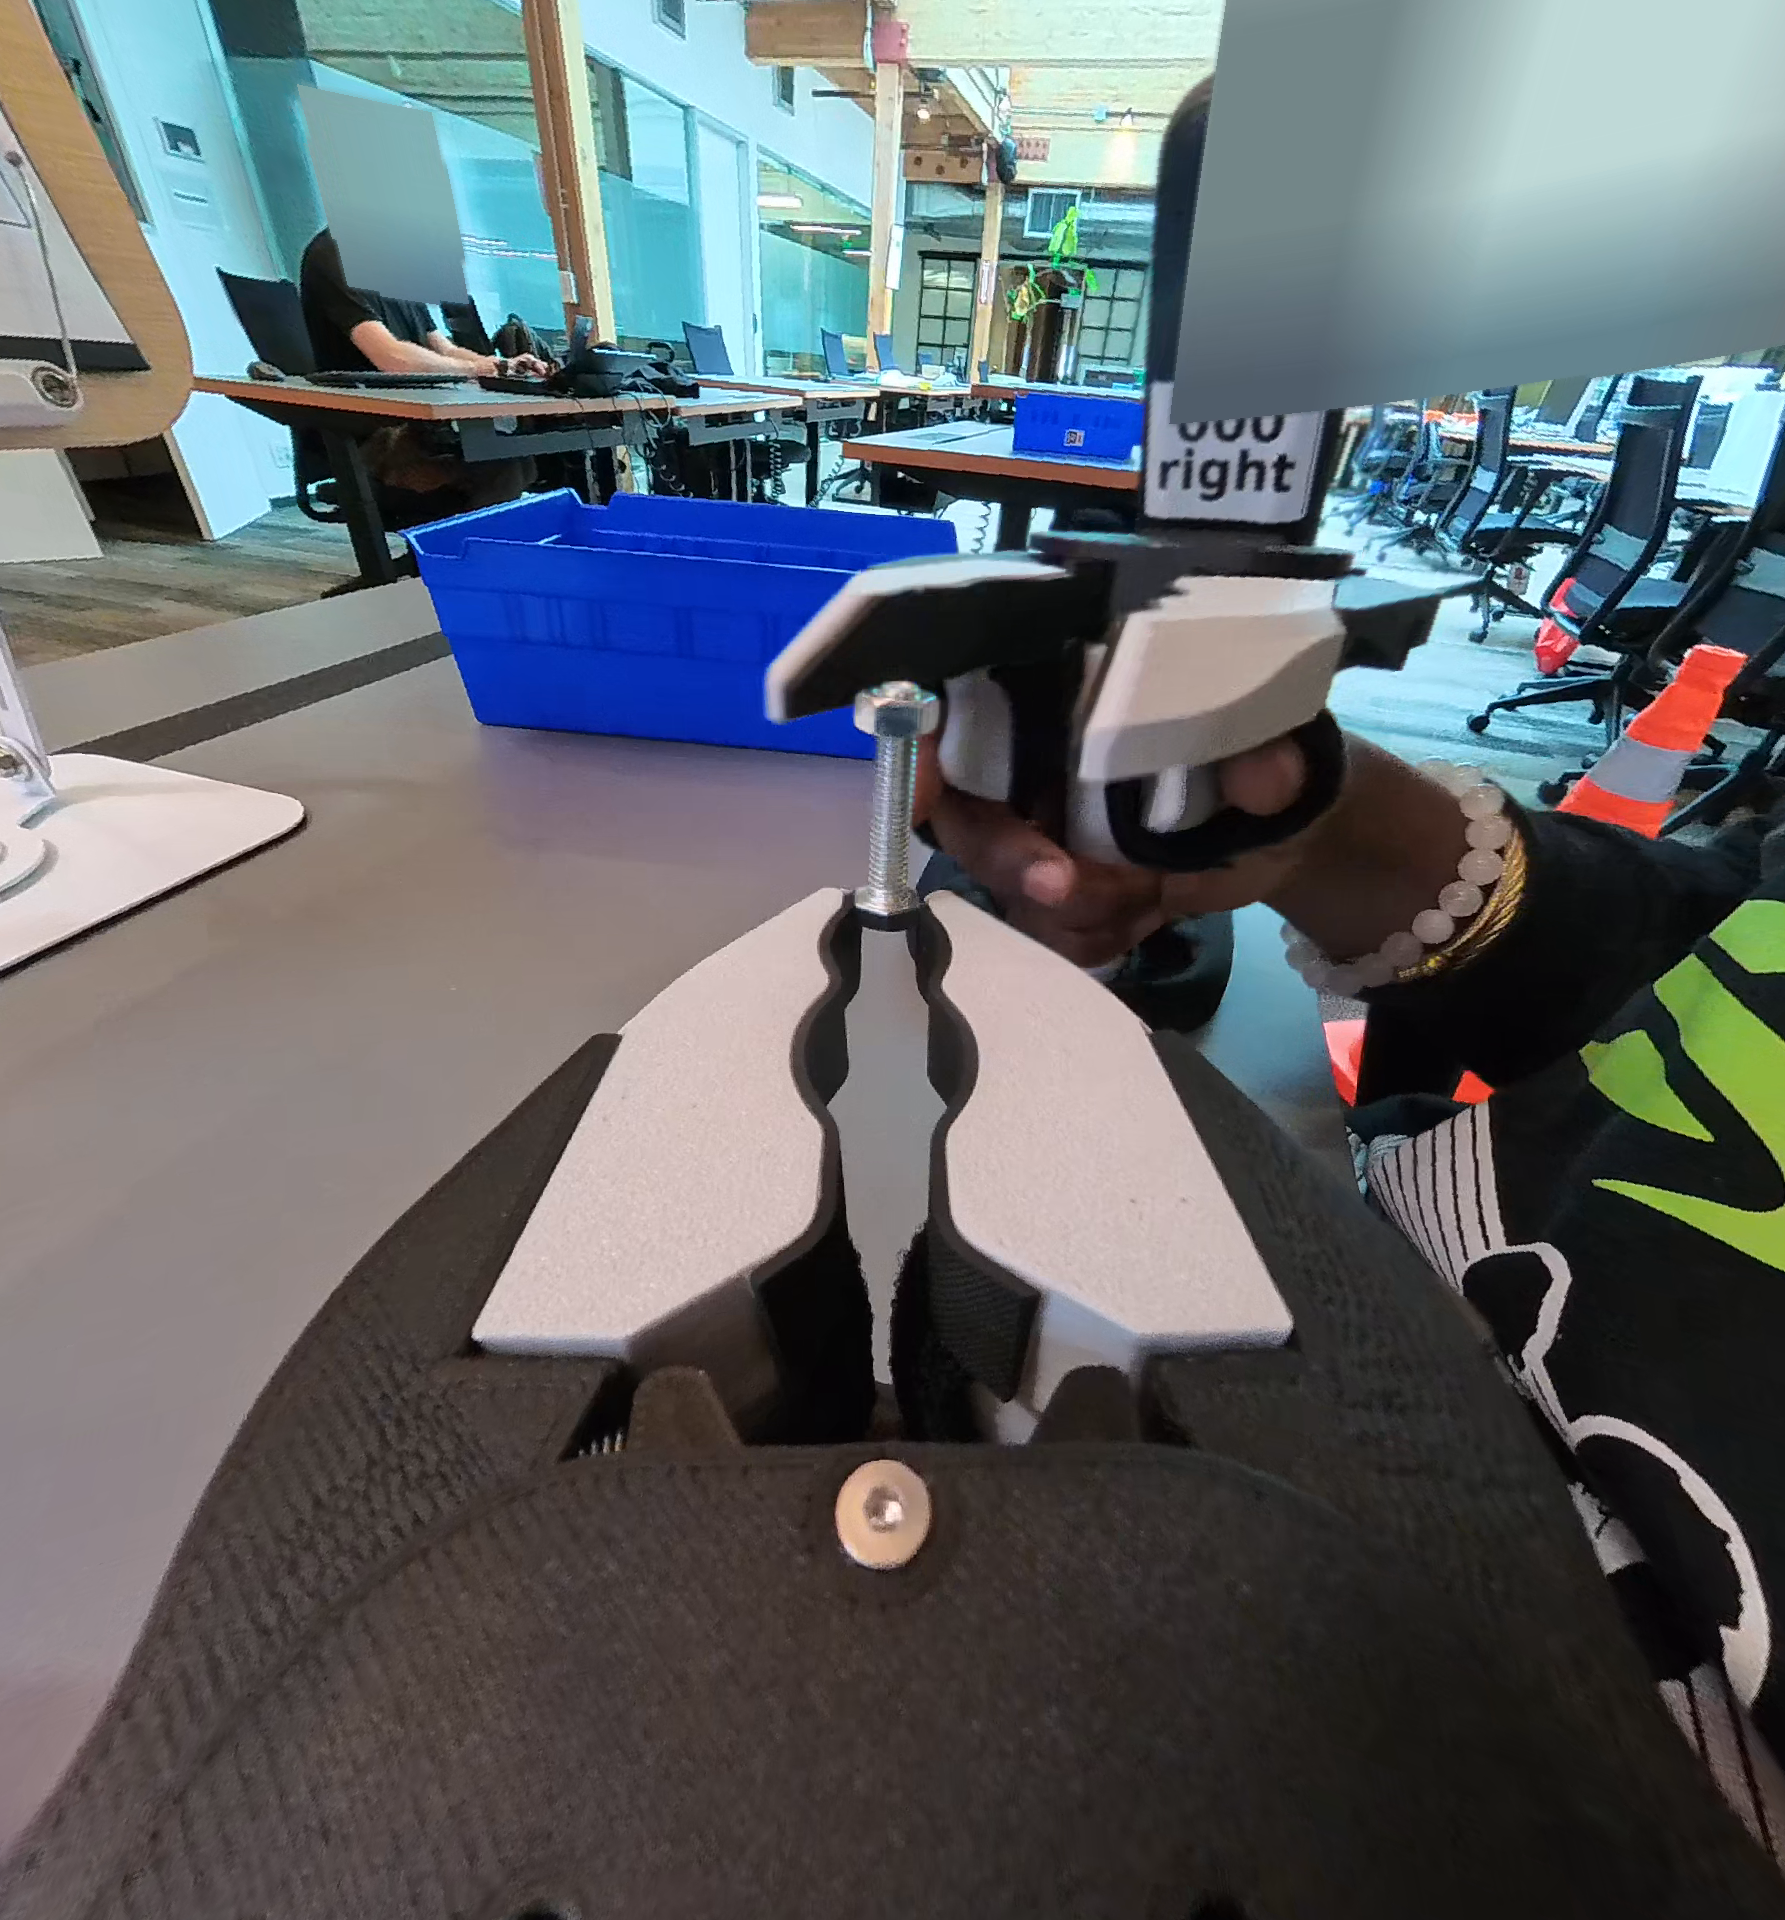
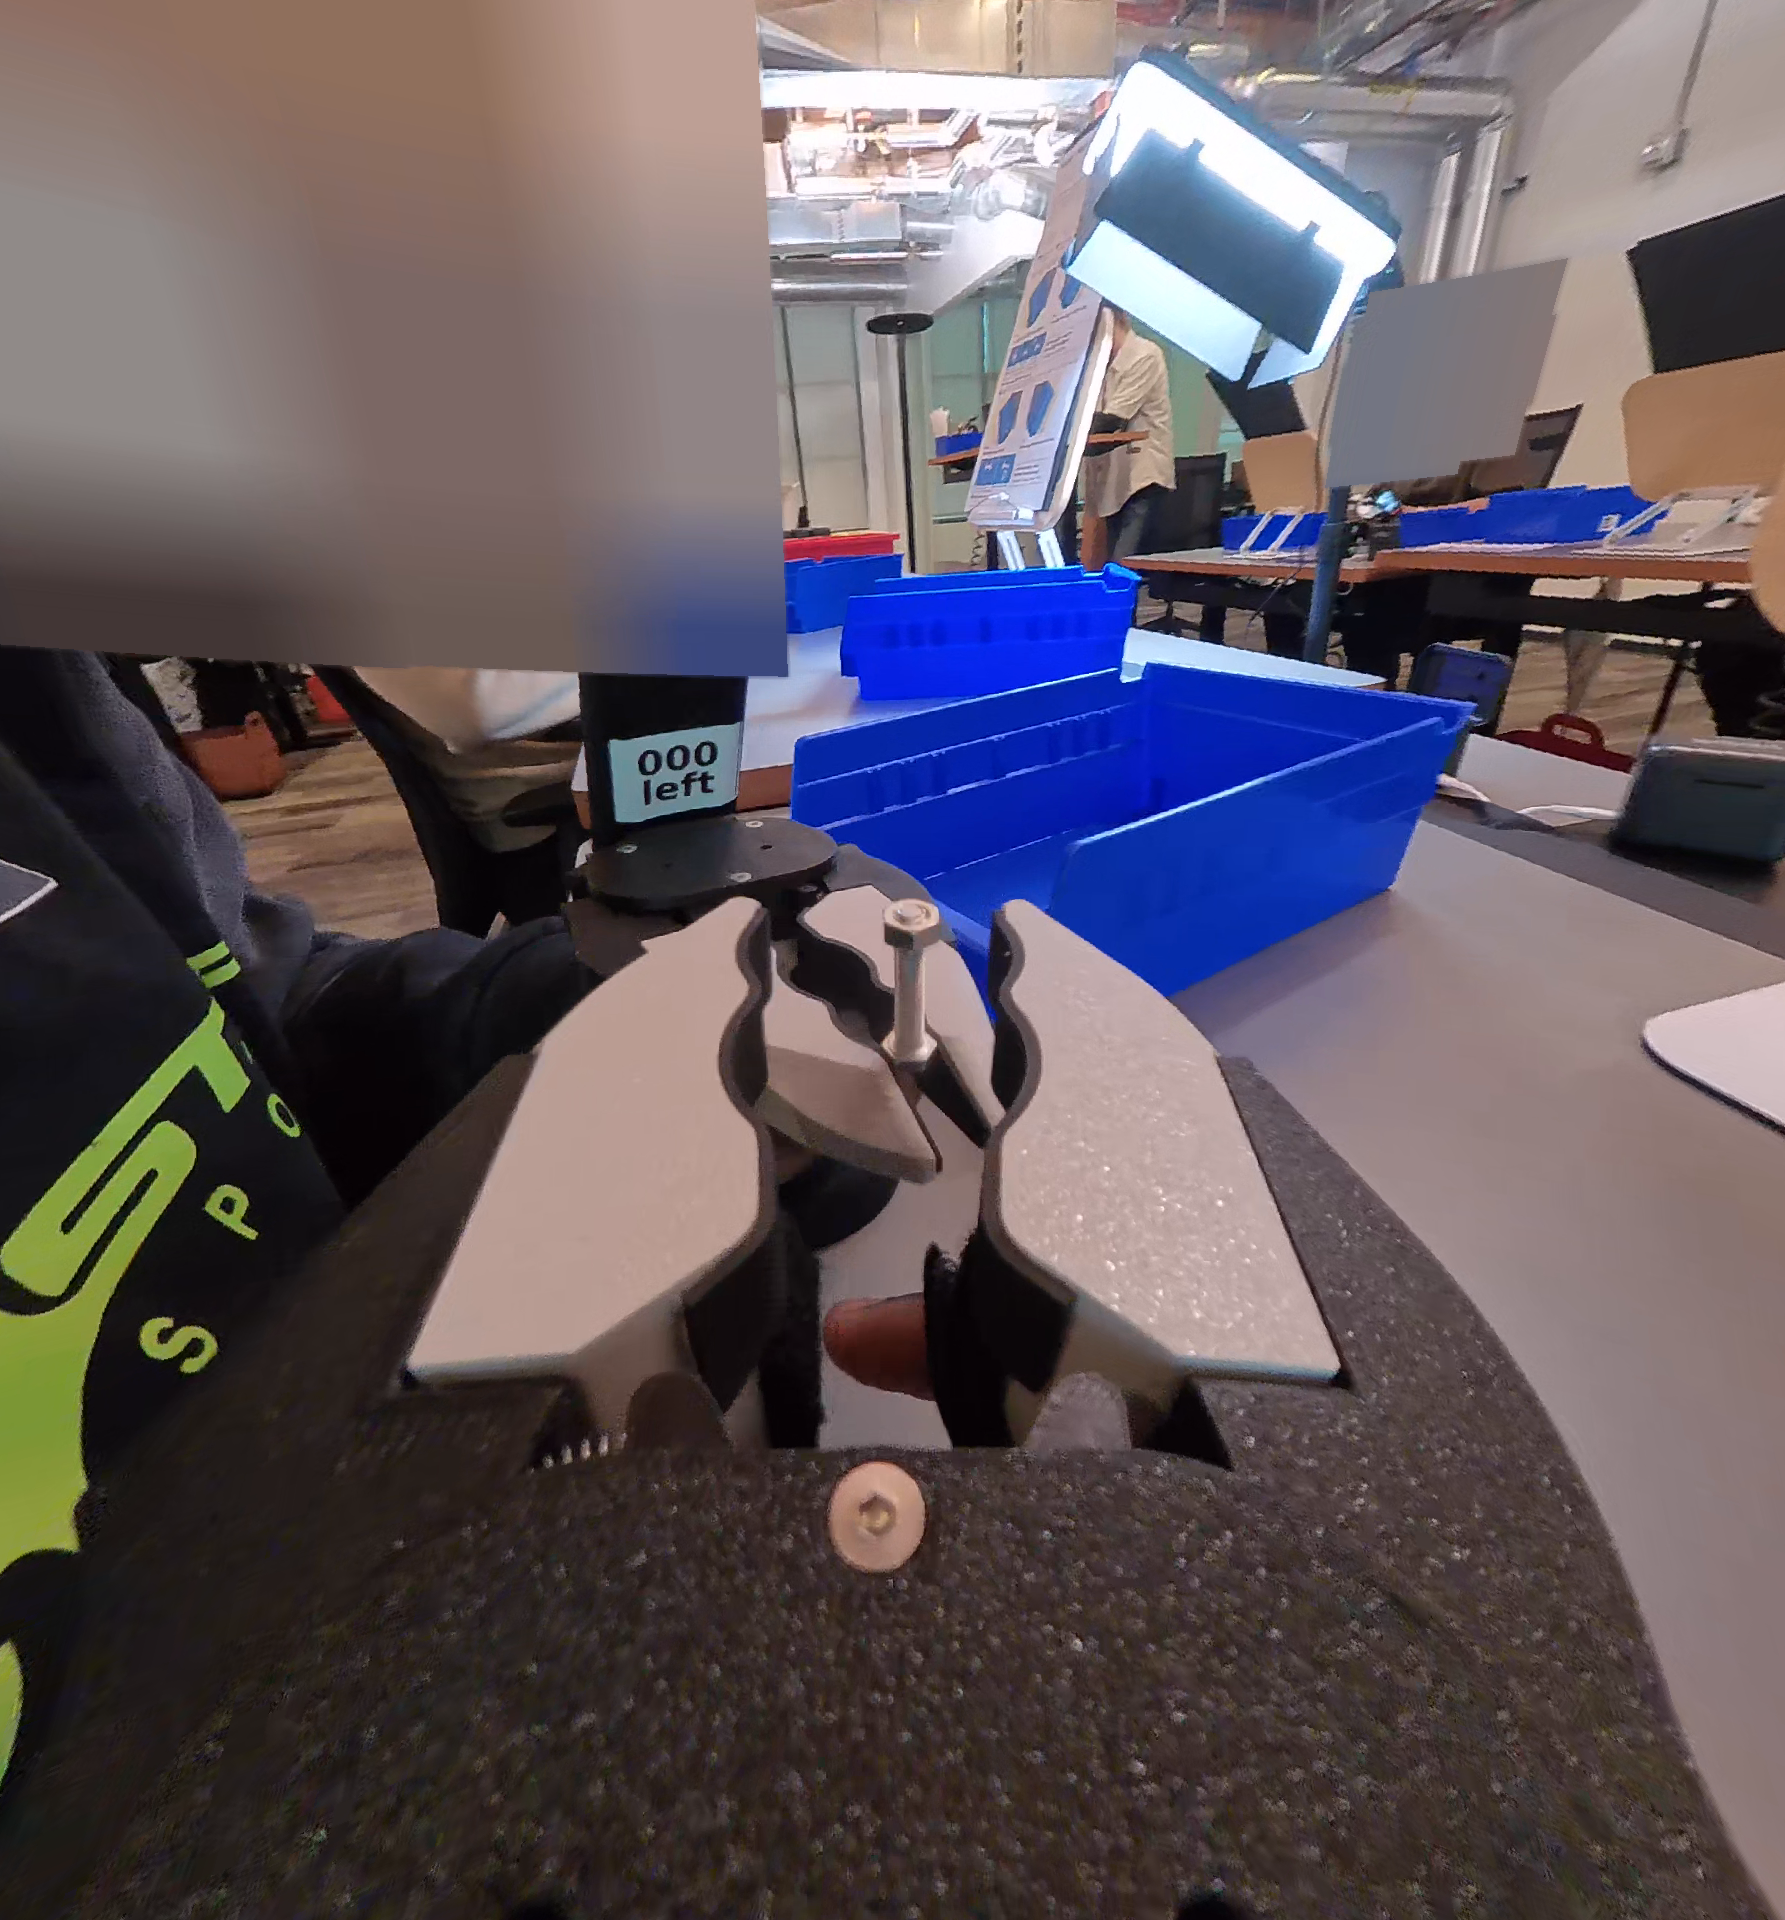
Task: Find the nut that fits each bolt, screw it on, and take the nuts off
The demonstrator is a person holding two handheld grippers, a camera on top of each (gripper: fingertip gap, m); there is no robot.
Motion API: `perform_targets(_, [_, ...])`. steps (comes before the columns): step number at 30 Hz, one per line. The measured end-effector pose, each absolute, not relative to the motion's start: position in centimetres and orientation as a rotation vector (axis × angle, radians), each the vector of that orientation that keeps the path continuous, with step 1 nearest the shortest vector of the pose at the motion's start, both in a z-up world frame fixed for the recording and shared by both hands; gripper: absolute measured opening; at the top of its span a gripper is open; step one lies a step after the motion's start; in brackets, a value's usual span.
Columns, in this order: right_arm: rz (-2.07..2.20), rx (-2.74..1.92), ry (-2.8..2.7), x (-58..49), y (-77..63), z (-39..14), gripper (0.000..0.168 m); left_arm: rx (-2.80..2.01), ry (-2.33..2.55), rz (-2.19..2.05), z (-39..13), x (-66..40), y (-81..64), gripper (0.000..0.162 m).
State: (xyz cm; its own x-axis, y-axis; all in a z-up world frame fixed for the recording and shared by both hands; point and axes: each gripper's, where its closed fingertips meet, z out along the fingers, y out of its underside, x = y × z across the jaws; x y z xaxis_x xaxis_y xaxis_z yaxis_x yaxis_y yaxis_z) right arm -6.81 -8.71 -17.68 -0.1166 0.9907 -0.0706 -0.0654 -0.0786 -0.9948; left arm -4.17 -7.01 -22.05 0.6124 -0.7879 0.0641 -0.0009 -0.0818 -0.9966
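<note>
A silver bolt (image 1: 890,821) stands upright above the grey table (image 1: 244,1091). My left gripper (image 1: 883,906) is shut on its lower end. A silver nut (image 1: 896,712) sits at the top of the thread. In the right wrist view the bolt (image 2: 909,1003) and its nut (image 2: 911,922) stand between the fingers of my right gripper (image 2: 883,920). That gripper is open and its grey fingers (image 2: 1106,1132) stand apart on either side of the nut without gripping it. The left gripper (image 2: 914,1070) shows beyond, clamped at the bolt's base.
An open blue bin (image 1: 659,634) stands on the table just behind the bolt; it also shows in the right wrist view (image 2: 1231,831). A white stand base (image 1: 109,831) lies at the left. The person's sleeve and bracelet (image 1: 1439,894) are at the right. An orange cone (image 1: 1657,748) stands beyond the table. The grippers' ends are close to 5 cm from one another.
</note>
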Motion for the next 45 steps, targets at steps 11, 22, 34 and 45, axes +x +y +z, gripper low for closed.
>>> perform_targets(11, [1.401, -1.123, -1.307, -8.9, -9.8, -17.9, 0.042, -1.538, 0.702, -0.745, -22.3, -4.0, -7.0, 0.01])
perform_targets(22, [1.372, -1.142, -1.262, -7.6, -9.6, -17.8, 0.044, -1.531, 0.671, -0.751, -22.0, -4.4, -6.9, 0.01])
perform_targets(34, [1.373, -1.166, -1.174, -6.0, -8.2, -17.7, 0.028, -1.531, 0.674, -0.753, -22.0, -4.3, -6.9, 0.01])
perform_targets(45, [1.372, -1.146, -1.334, -9.1, -9.5, -18.4, 0.042, -1.549, 0.709, -0.742, -22.4, -3.9, -7.0, 0.01])
